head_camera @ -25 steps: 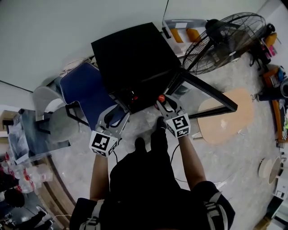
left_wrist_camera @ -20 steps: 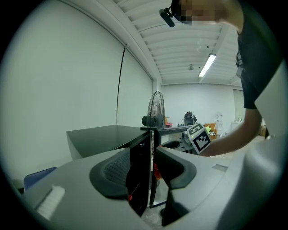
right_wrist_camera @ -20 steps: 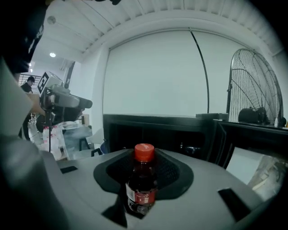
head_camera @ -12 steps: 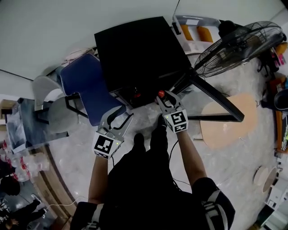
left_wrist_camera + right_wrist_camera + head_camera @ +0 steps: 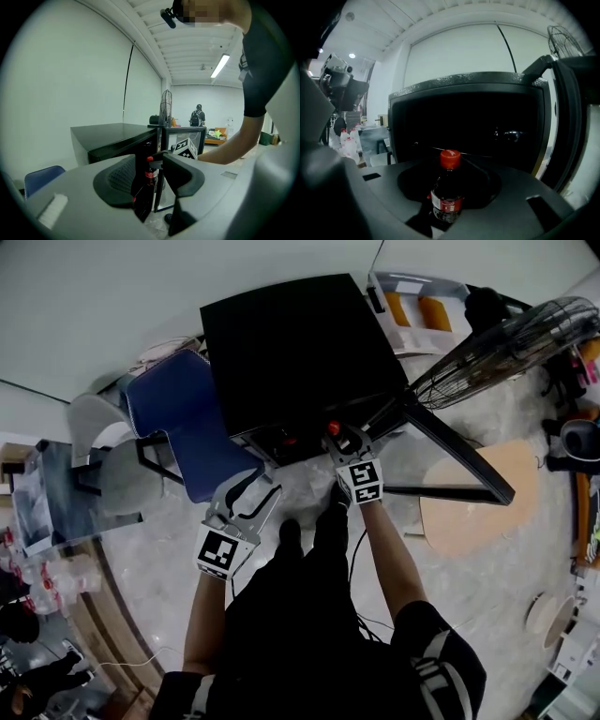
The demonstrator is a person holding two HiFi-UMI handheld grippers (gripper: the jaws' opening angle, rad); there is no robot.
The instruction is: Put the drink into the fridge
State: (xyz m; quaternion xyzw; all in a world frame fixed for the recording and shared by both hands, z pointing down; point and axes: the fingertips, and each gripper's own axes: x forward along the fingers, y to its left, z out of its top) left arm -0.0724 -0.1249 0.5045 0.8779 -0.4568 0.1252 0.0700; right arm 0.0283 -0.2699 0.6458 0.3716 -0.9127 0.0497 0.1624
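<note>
You are gripping the cola bottle (image 5: 447,192) upright in your right tool (image 5: 339,439), just before the dark opening of the black fridge (image 5: 291,343). Your left tool (image 5: 255,486) is hanging open and empty. A blue chair (image 5: 178,418) and a fan (image 5: 506,348) are flanking the fridge on the pale floor (image 5: 469,596).

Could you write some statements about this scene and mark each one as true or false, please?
1. The right gripper is shut on a bottle with a red cap. True.
2. The left gripper holds a can. False: its jaws stand apart and grip nothing.
3. The door of the fridge is closed. False: it stands open.
4. A blue chair stands beside the fridge. True.
</note>
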